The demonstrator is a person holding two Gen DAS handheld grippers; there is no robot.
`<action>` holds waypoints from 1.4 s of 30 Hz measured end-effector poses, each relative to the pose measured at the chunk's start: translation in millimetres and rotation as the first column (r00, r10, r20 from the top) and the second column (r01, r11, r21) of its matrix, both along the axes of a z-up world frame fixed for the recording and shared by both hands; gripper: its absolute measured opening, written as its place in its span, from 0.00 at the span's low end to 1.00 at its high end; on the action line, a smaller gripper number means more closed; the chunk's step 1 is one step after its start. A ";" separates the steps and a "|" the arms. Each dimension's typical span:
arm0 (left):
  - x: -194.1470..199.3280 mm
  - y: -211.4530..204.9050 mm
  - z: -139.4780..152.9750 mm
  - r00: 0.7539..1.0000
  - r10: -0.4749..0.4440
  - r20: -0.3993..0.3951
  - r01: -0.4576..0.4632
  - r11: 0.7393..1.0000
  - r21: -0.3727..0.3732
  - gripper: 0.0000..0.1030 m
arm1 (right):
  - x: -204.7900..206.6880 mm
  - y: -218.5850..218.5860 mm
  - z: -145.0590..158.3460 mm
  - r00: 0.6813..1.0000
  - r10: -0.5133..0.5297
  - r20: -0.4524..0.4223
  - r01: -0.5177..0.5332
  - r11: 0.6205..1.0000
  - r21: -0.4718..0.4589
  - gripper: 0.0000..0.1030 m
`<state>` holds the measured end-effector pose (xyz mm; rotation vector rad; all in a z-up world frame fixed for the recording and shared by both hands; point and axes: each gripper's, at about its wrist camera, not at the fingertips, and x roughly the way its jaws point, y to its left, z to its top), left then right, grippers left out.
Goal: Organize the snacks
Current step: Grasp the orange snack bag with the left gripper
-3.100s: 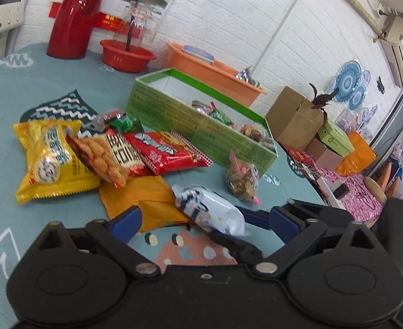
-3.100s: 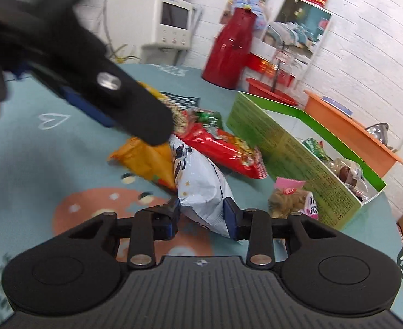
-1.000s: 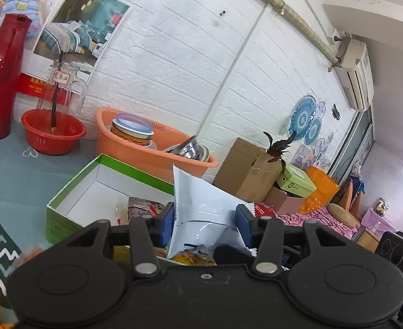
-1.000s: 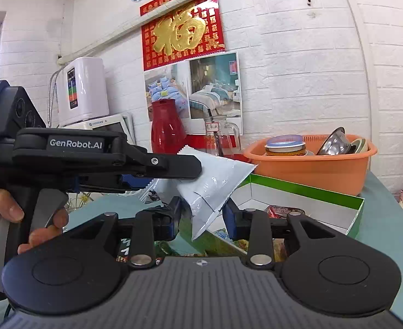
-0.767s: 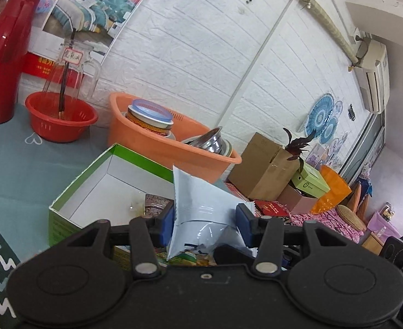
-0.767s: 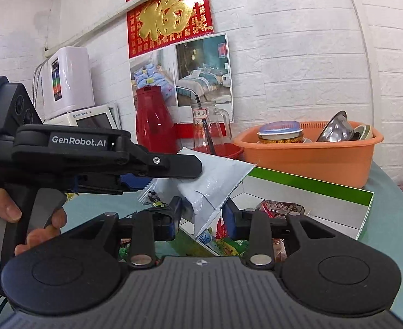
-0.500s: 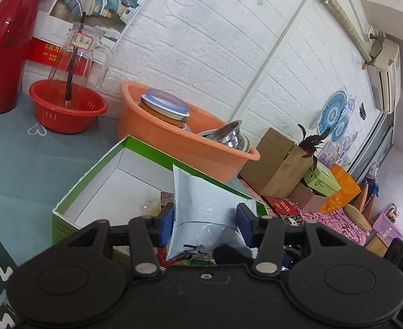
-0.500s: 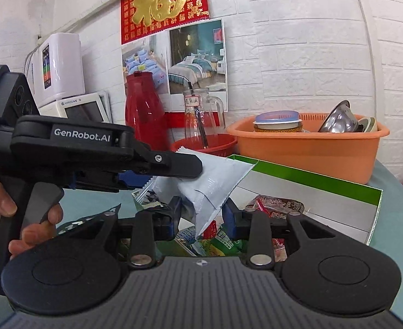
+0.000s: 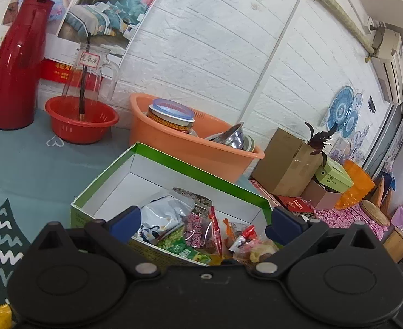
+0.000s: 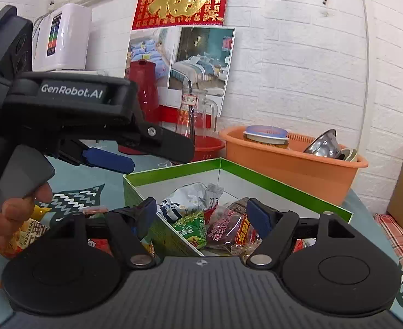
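A white and blue snack bag [image 9: 163, 216] [image 10: 186, 197] lies inside the green cardboard box [image 9: 174, 159] [image 10: 270, 181], on top of other wrapped snacks. My left gripper [image 9: 204, 220] hovers over the box's near end. Its jaws are opening wide with nothing gripped between them. Over the same end, my right gripper [image 10: 201, 212] also has its jaws opening, and its blue pads stand clear of the bag. In the right wrist view the left tool reaches in from the left, held by a hand [image 10: 12, 211].
Behind the box stands an orange basin [image 9: 174, 142] with bowls. Left of it are a red basket [image 9: 81, 120] holding a glass jug and a red thermos [image 9: 15, 63]. Loose snack packs [image 10: 23, 233] lie on the teal tablecloth left of the box. Cardboard boxes [image 9: 286, 161] stand at the right.
Both grippers held the white bag above the box. Both have since spread wide and let it go. The bag has dropped into the green box, and both grippers have sunk a little.
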<state>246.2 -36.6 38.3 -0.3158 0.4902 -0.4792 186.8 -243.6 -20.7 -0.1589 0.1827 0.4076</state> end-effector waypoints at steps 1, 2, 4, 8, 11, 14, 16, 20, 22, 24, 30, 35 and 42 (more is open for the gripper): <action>-6.6 0.2 4.2 1.000 0.000 0.006 0.000 1.000 0.001 1.00 | -6.4 -1.2 4.0 1.000 0.000 0.011 0.000 1.000 0.003 1.00; -13.2 1.4 7.6 1.000 0.001 0.012 -0.001 1.000 -0.002 1.00 | -13.6 -2.0 8.1 1.000 0.000 0.023 0.000 1.000 0.006 1.00; -29.2 4.2 14.1 1.000 0.014 0.001 -0.014 1.000 0.001 1.00 | -29.2 -4.2 14.6 0.999 0.005 0.044 -0.006 1.000 0.015 1.00; -65.3 13.7 16.9 0.999 0.022 -0.029 -0.022 1.000 0.012 1.00 | -64.0 -7.6 18.1 0.998 0.025 0.060 -0.027 0.999 0.031 1.00; -96.4 24.7 10.1 0.999 0.028 -0.045 -0.026 0.999 0.035 1.00 | -87.4 -6.7 9.0 0.998 0.057 0.034 -0.058 0.998 0.032 1.00; -123.4 39.0 -1.9 0.996 0.044 -0.072 -0.042 0.999 0.034 1.00 | -107.6 -1.6 -7.8 0.995 0.097 -0.019 -0.097 0.995 0.032 1.00; -137.3 47.1 -11.2 0.994 0.062 -0.095 -0.058 0.998 0.036 1.00 | -116.2 1.9 -19.2 0.991 0.119 -0.063 -0.117 0.992 0.042 1.00; -158.0 63.0 -31.8 0.987 0.090 -0.136 -0.089 0.996 0.010 1.00 | -124.5 14.9 -37.9 0.972 0.174 -0.160 -0.170 0.985 0.039 1.00; -163.0 69.2 -43.0 0.981 0.089 -0.170 -0.091 0.996 -0.004 1.00 | -127.0 23.4 -44.3 0.962 0.200 -0.186 -0.201 0.980 0.014 1.00; -162.6 73.0 -52.8 0.975 0.089 -0.201 -0.091 0.996 -0.001 1.00 | -125.8 34.2 -48.4 0.952 0.219 -0.214 -0.228 0.974 -0.016 1.00; -150.5 86.0 -69.3 0.962 0.117 -0.245 -0.126 0.992 -0.021 1.00 | -111.2 59.3 -56.3 0.934 0.233 -0.271 -0.264 0.961 -0.084 1.00; -132.1 87.0 -81.1 0.955 0.116 -0.274 -0.128 0.991 -0.027 0.95 | -86.5 76.0 -61.3 0.920 0.225 -0.323 -0.268 0.959 -0.096 1.00; -131.5 73.6 -84.5 0.960 0.071 -0.270 -0.071 0.997 0.010 0.46 | -83.3 74.1 -61.2 0.903 0.237 -0.358 -0.275 0.960 -0.059 0.45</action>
